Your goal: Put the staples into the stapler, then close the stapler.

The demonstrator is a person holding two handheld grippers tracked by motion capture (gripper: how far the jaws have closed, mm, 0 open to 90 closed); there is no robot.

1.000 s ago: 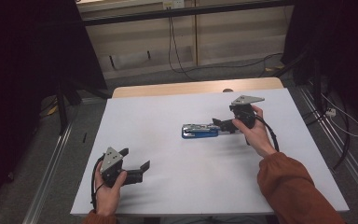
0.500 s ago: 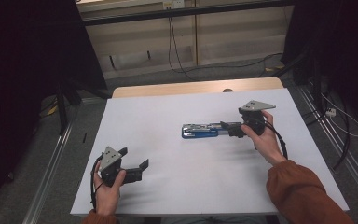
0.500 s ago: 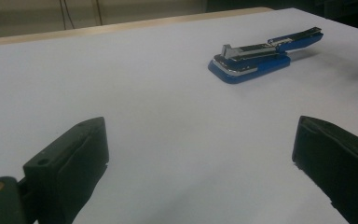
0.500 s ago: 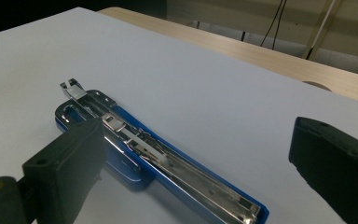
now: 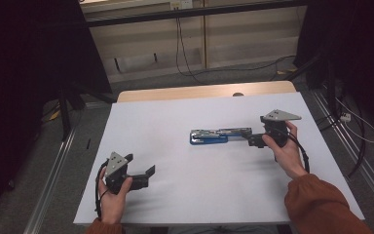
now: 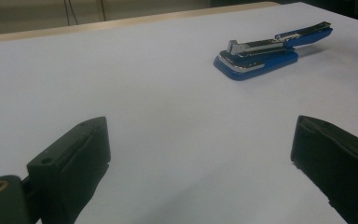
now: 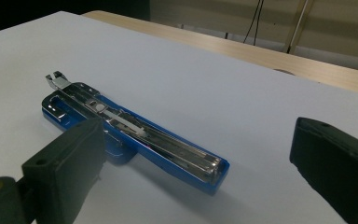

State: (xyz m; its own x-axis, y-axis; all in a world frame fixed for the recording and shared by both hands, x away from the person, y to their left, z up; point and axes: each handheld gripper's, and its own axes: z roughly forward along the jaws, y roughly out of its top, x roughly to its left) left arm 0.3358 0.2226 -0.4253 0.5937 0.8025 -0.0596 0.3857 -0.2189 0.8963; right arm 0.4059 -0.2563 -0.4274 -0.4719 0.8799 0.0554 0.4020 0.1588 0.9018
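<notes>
My right claw (image 5: 254, 140): jaws apart, gripping nothing, lying low over the table at its right side, my hand (image 5: 283, 148) wrapped behind it. In the right gripper view the blue and chrome stapler (image 7: 135, 135), swung fully open and flat, lies just ahead of the jaws; its near end sits between them, closer to the view's left jaw, whether touching I cannot tell. In the high view the stapler (image 5: 218, 136) lies lengthwise, right of the table's middle, its right end just at my claw's tips.

My left claw (image 5: 145, 176): jaws wide apart, empty, near the front left corner, held in my left hand (image 5: 111, 191). In the left gripper view the stapler (image 6: 270, 50) lies well apart, ahead and to the right, nothing between.

Around: nothing else stands on the table; no obstruction on either approach.

Surface: plain white sheet-like tabletop (image 5: 185, 161), with a pale wooden strip (image 5: 199, 91) at its far edge.

Room: dim; grey floor, dark curtains at both sides, black cables (image 5: 185, 53) trailing along the pale back wall, metal rails (image 5: 53, 170) flanking the table.
</notes>
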